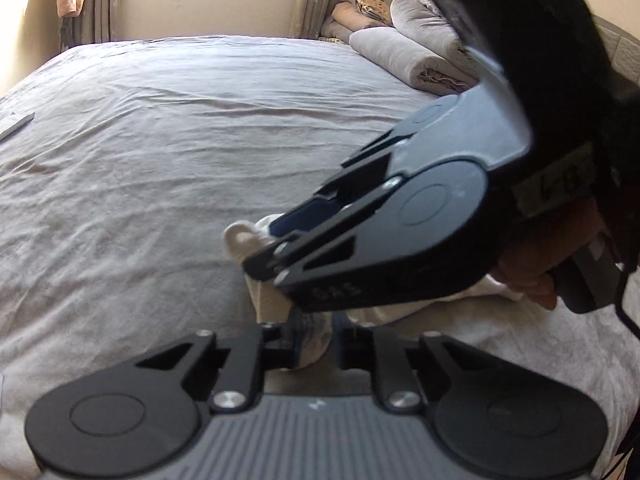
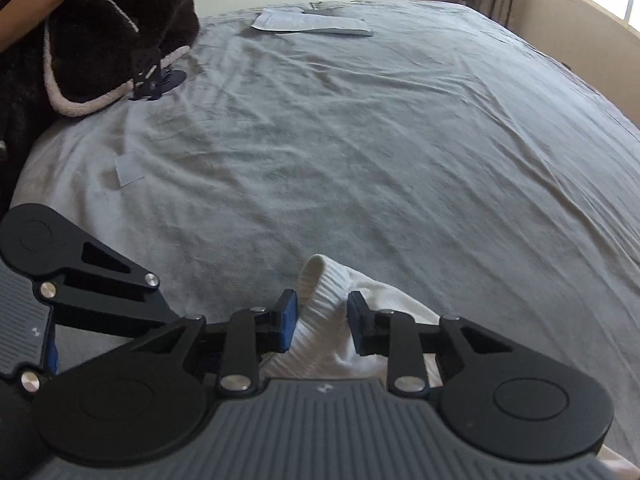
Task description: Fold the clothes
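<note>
A white ribbed garment [image 1: 240, 240] lies bunched at the near edge of the grey bed sheet [image 1: 160, 160]. My left gripper [image 1: 318, 340] is shut on a fold of it low in the left wrist view. My right gripper [image 1: 264, 256] reaches in from the right, held by a hand, with its tips at the garment's raised cuff. In the right wrist view the ribbed cuff [image 2: 324, 292] stands up between the blue pads of my right gripper [image 2: 322, 320], which press it from both sides. The rest of the garment is hidden under the grippers.
Rolled quilts and pillows [image 1: 404, 56] are piled at the bed's far right. A sheet of paper [image 2: 312, 24] and a small paper patch [image 2: 130, 174] lie on the sheet [image 2: 400, 160]. A person's dark fleece sleeve [image 2: 100, 20] hangs over the bed's left side beside a small black object [image 2: 154, 78].
</note>
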`<state>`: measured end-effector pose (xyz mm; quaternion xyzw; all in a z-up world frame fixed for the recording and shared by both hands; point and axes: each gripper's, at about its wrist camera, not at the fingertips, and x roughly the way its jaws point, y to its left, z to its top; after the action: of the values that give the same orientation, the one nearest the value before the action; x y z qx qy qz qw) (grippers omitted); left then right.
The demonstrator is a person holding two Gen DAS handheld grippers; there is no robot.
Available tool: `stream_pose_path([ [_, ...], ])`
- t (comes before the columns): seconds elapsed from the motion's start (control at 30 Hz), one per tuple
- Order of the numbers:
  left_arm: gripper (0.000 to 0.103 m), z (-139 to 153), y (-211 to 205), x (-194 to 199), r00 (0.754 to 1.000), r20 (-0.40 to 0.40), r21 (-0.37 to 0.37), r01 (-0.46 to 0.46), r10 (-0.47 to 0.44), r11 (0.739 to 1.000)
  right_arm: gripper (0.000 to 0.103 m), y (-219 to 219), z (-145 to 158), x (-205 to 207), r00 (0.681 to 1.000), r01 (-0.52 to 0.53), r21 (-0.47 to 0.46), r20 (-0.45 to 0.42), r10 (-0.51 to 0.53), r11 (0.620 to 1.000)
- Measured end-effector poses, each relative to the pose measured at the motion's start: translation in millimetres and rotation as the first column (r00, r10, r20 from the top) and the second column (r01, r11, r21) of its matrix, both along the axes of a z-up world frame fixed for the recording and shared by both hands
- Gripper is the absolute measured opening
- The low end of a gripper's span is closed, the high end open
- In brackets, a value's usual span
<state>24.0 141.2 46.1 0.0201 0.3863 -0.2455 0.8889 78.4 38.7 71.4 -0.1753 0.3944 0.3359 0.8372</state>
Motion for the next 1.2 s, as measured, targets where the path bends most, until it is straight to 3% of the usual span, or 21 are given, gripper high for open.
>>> stream_pose_path([
  [0.07, 0.007, 1, 1, 0, 1.000, -0.011, -0.011, 0.010, -0.011, 1.000, 0.003, -14, 8, -5, 0.997, 0.074, 0.067, 0.000, -0.074, 0.995],
  [0.17, 0.007, 3, 1, -2, 1.000, -0.015, -0.023, 0.021, -0.021, 1.000, 0.003, -34, 18, -13, 0.987, 0.160, 0.169, -0.018, -0.159, 0.973],
  [0.3, 0.007, 3, 4, -2, 0.999, -0.035, -0.028, 0.028, -0.029, 0.999, 0.003, -36, 19, -24, 0.981, 0.192, 0.167, -0.006, -0.194, 0.967],
  [0.47, 0.007, 7, 11, -6, 0.999, -0.027, -0.060, 0.042, -0.044, 0.997, 0.003, -53, 26, -30, 0.948, 0.316, 0.323, -0.079, -0.307, 0.892],
  [0.67, 0.007, 0, 9, -5, 0.997, -0.060, -0.025, 0.057, -0.058, 0.998, 0.004, -27, 14, -13, 0.943, 0.323, 0.234, -0.157, -0.293, 0.917],
  [0.77, 0.007, 0, 12, -4, 0.996, -0.066, -0.034, 0.049, -0.051, 0.998, 0.007, -19, -2, 6, 0.932, 0.322, 0.247, -0.254, -0.259, 0.914],
  [0.87, 0.008, -3, 15, -2, 0.996, -0.076, -0.029, 0.044, -0.046, 0.999, 0.016, -13, -24, 15, 0.914, 0.324, 0.268, -0.335, -0.227, 0.907],
  [0.97, 0.011, -4, 20, -1, 0.995, -0.086, -0.033, 0.040, -0.043, 0.999, 0.023, -18, -29, 9, 0.924, 0.311, 0.324, -0.323, -0.204, 0.894],
  [1.03, 0.012, -2, 25, -1, 0.995, -0.092, -0.052, 0.026, -0.030, 0.998, 0.049, -37, -19, 6, 0.924, 0.319, 0.406, -0.336, -0.185, 0.856],
  [1.1, 0.021, 0, 30, -2, 0.995, -0.097, -0.070, 0.012, -0.018, 0.997, 0.053, -62, -3, -1, 0.931, 0.325, 0.478, -0.313, -0.188, 0.816],
  [1.17, 0.036, 2, 37, -3, 0.995, -0.099, -0.078, -0.020, 0.012, 0.997, 0.064, -93, 13, -13, 0.939, 0.328, 0.519, -0.272, -0.211, 0.789],
  [1.2, 0.038, 3, 40, -3, 0.994, -0.101, -0.083, -0.037, 0.029, 0.996, 0.071, -110, 20, -19, 0.940, 0.332, 0.530, -0.255, -0.227, 0.780],
])
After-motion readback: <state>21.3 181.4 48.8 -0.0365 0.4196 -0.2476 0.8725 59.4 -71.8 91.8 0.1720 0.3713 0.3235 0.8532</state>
